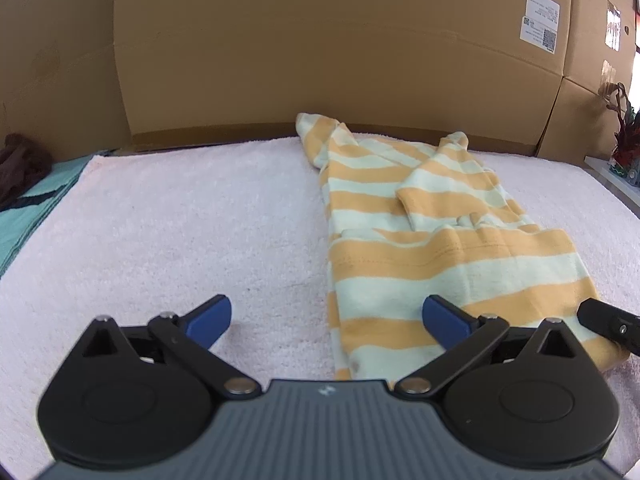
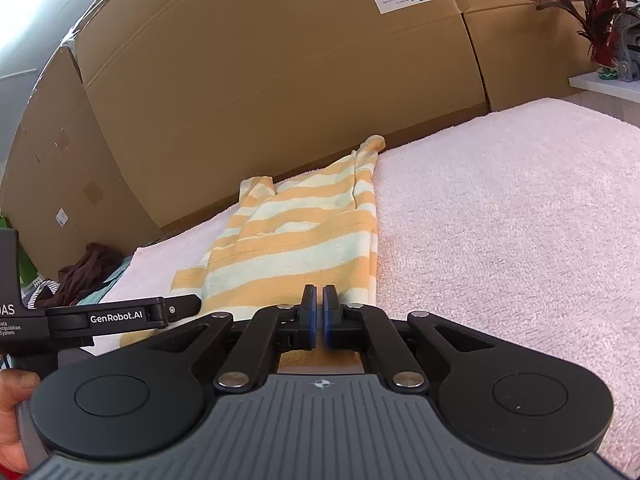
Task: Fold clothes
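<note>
Cardboard boxes (image 1: 320,48) form a wall along the far side, one bearing a white label (image 1: 540,20). In front of them a pink towel (image 1: 180,220) covers the whole work surface. On it lies the shirt (image 1: 440,248), striped orange and pale green, already folded lengthwise into a long narrow shape that runs from the near edge to the far edge beside the boxes. A sleeve (image 1: 432,188) lies folded across its middle. In the left wrist view the shirt sits right of centre; in the right wrist view it sits left of centre, with bare towel to its right.

Off the towel's left edge lie a teal cloth (image 1: 36,200) and a dark brown garment (image 1: 20,164). At the far right a plant (image 2: 600,16) with red leaves stands on a white ledge.

The left gripper (image 1: 326,316) hangs low at the shirt's near left edge with its jaws wide apart, one blue pad (image 1: 212,316) over bare towel, the other over the shirt. The right gripper (image 2: 319,304) has its jaws together at the shirt's near end, on its right part; whether cloth is pinched between the pads cannot be told. A hand (image 2: 16,420) shows at the lower left of the right wrist view.
</note>
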